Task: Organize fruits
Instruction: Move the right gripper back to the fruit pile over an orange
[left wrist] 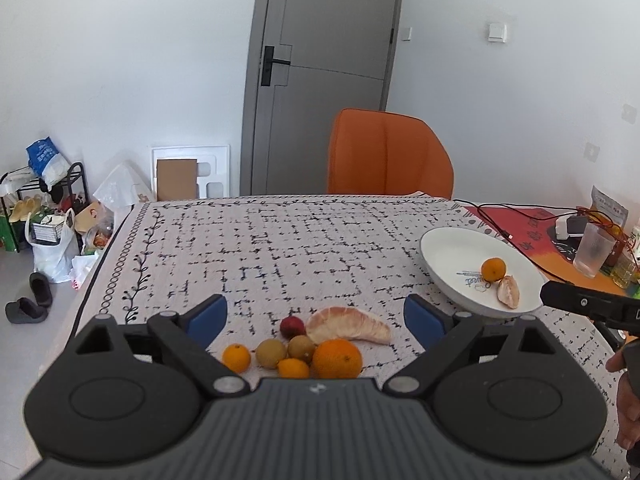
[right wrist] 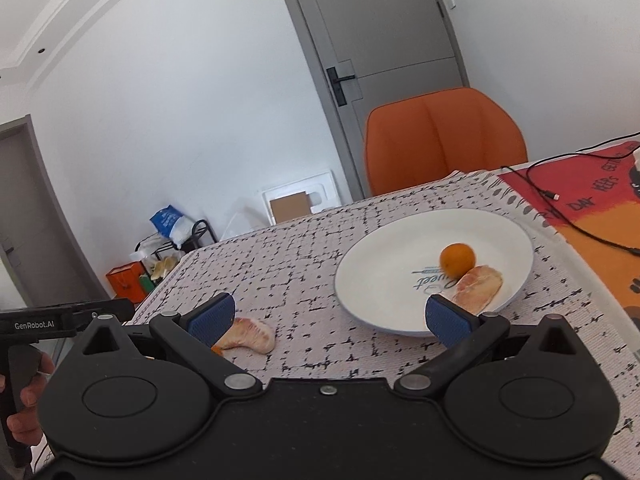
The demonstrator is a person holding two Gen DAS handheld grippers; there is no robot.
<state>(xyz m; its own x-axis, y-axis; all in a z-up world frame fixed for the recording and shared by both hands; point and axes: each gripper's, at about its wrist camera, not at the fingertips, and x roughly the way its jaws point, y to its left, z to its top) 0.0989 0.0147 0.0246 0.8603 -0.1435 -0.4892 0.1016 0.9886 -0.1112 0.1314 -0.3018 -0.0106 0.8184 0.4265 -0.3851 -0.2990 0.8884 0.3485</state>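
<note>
Left wrist view, left to right. Left gripper [left wrist: 316, 316] jaws spread wide, nothing between the blue pads [left wrist: 208, 320], hanging over the patterned tablecloth [left wrist: 280, 248].

Fruit cluster on the cloth, inside the jaw gap near the camera:
- small orange [left wrist: 236, 357] at 9 o'clock of the cluster
- two brown kiwis [left wrist: 271, 353], [left wrist: 301, 348], touching
- another small orange [left wrist: 293, 368] at 6 o'clock, just below the kiwis
- red fruit [left wrist: 291, 327] at 12 o'clock
- peeled pomelo segment [left wrist: 347, 327] at 1 o'clock, touching the red fruit
- big orange [left wrist: 337, 358] at 3 o'clock, against the right kiwi

White plate [left wrist: 448, 248] at 2 o'clock of the cluster, well apart. Mandarin [left wrist: 493, 269] and a peeled wedge [left wrist: 509, 291] on it, touching. Orange chair [left wrist: 388, 152] behind the table, grey door [left wrist: 324, 40] at 12 o'clock. Clear cup [left wrist: 593, 252] at far right.

Right wrist view. Black tool held in a hand [right wrist: 24, 400] at far left edge. Right gripper [right wrist: 330, 322] also wide open, empty, pads [right wrist: 448, 322] clear of everything. Pomelo segment [right wrist: 248, 334] just behind the left pad, on the cloth. Plate [right wrist: 380, 280] at 1 o'clock of the gripper, mandarin [right wrist: 457, 259] and wedge [right wrist: 478, 286] in its right half; right pad overlaps the wedge in view, contact cannot be told. Red mat [right wrist: 592, 216] with black cable [right wrist: 560, 216] at far right.
</note>
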